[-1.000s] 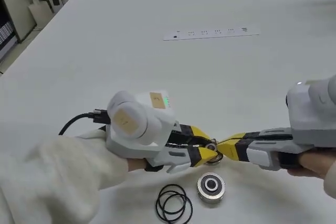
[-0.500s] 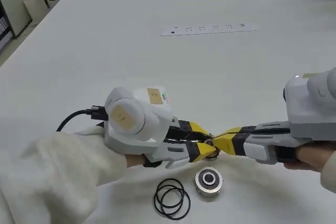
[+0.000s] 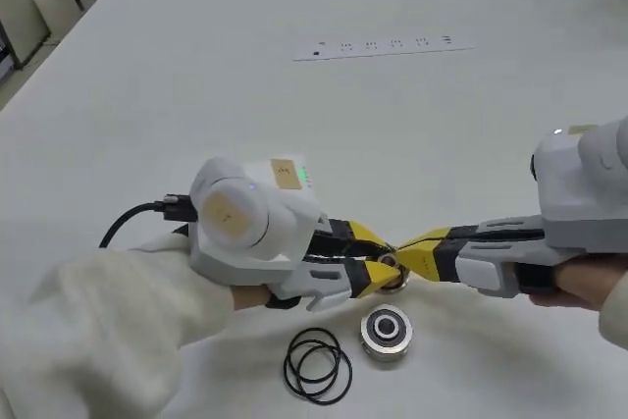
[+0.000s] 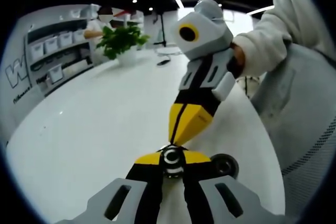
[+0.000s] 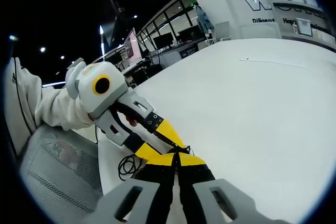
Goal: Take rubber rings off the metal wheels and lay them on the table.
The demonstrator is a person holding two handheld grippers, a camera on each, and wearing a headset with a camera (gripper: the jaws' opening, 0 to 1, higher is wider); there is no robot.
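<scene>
- The left gripper (image 3: 376,267), held by a hand in a white sleeve (image 3: 88,326), reaches in from the left over a white table (image 3: 245,85).
- Its yellow-tipped jaws are clamped on a small metal wheel (image 4: 172,157), one on each side, holding it just above the tabletop.
- The right gripper (image 3: 410,258) comes in from the right and meets the left one tip to tip at that held wheel.
- Its jaws are pressed together at the wheel's rim. Whether a rubber ring is caught between them is too small to tell.
- A second metal wheel (image 3: 385,331) lies flat on the table just in front of the two grippers, near the person. It has a dark centre and touches neither gripper.
- A few black rubber rings (image 3: 317,365) lie loose and overlapping on the table, just left of the second wheel and close to it.
- A black cable (image 3: 132,221) runs out of the back of the left gripper.
- A white power strip (image 3: 385,45) lies flat far across the table, well apart from the work.
- In the left gripper view, pale storage bins (image 4: 52,43) line wall shelves beyond the table. Their contents cannot be made out.
- A leafy green plant (image 4: 122,39) stands on the far end of the table near those shelves.
</scene>
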